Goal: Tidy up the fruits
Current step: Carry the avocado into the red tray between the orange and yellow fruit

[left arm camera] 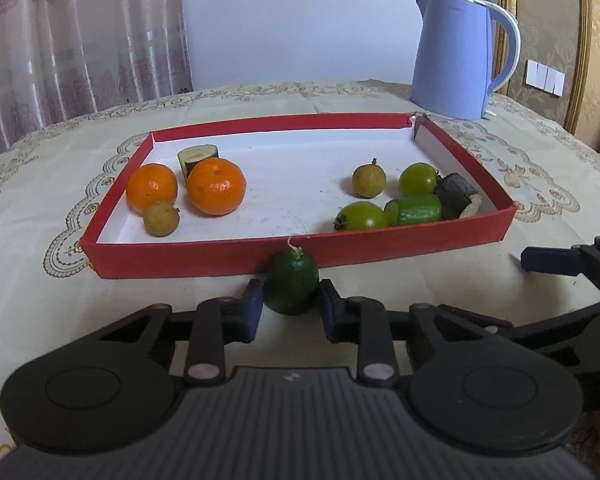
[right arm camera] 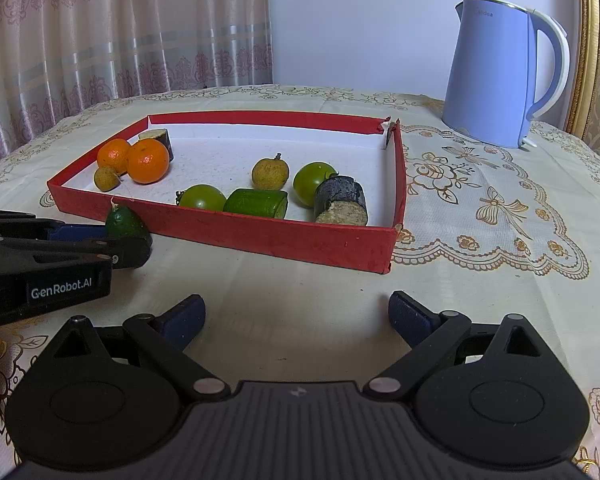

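Dark green lime [left arm camera: 291,283], stem up, between left hand-held gripper [left arm camera: 289,309] pads

Dark green lime [left arm camera: 291,285], stem up, on the tablecloth just outside the red tray's [left arm camera: 204,258] near wall. Inside, left: two oranges [left arm camera: 216,186], a small brown fruit [left arm camera: 161,219]. Right: two green tomatoes [left arm camera: 362,216], cucumber piece [left arm camera: 416,210].

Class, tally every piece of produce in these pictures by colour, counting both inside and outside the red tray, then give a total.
Orange round mandarins: 2
Yellow-brown small round longans: 2
Green round tomatoes: 2
Green cut cucumber piece: 1
Dark-skinned cut eggplant chunks: 2
Dark green lime outside the tray: 1
Total: 10
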